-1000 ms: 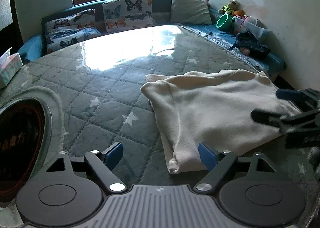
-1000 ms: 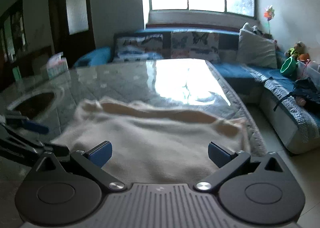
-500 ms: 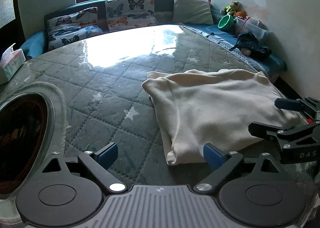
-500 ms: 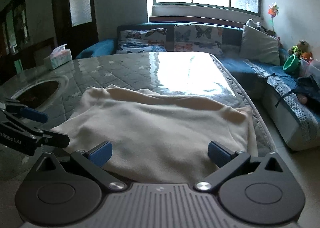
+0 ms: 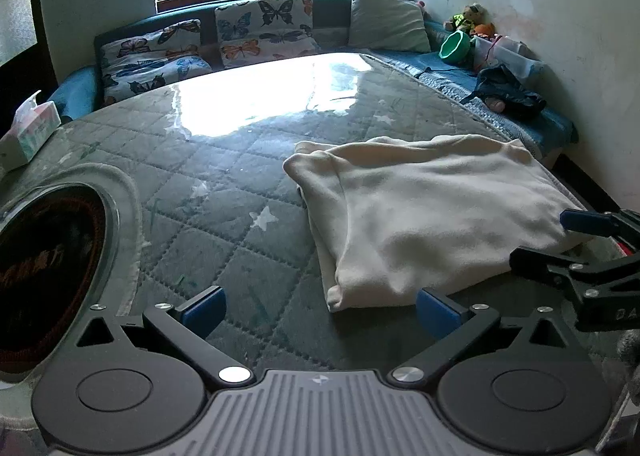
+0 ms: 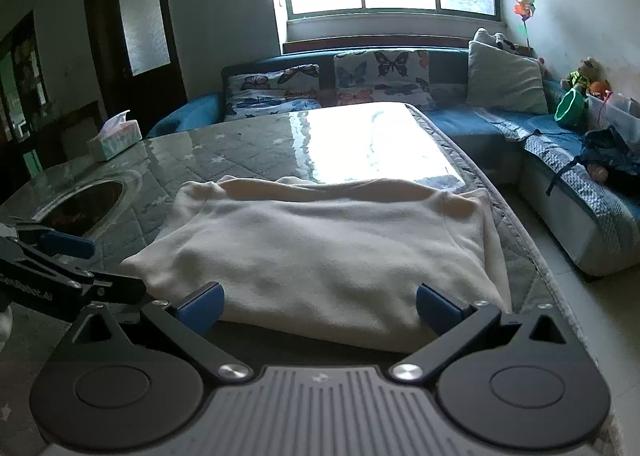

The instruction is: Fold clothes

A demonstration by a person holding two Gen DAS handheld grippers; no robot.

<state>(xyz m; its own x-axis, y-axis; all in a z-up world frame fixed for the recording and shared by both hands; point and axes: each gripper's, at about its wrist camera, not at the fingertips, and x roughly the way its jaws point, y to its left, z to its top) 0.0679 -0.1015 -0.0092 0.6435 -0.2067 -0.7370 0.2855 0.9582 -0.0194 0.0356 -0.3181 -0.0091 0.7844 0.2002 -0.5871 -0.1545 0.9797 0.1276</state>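
Observation:
A cream garment (image 5: 432, 208) lies folded into a rough rectangle on the quilted, glass-topped table (image 5: 224, 240); it also fills the middle of the right wrist view (image 6: 328, 244). My left gripper (image 5: 320, 312) is open and empty, just in front of the garment's near left corner. My right gripper (image 6: 318, 308) is open and empty at the garment's near edge. In the left wrist view the right gripper (image 5: 560, 240) shows at the garment's right edge. In the right wrist view the left gripper (image 6: 92, 268) shows at the garment's left corner.
A round dark opening (image 5: 44, 264) is set in the table at the left. A tissue box (image 5: 30, 134) stands at the far left corner. A sofa with butterfly cushions (image 5: 264, 32) runs behind the table, with a green bowl (image 5: 454, 46) and dark clothes (image 5: 506, 94) on its right arm.
Both grippers have drawn back a little from the garment and steadied. The garment has settled flat and is no longer blurred in the right wrist view.

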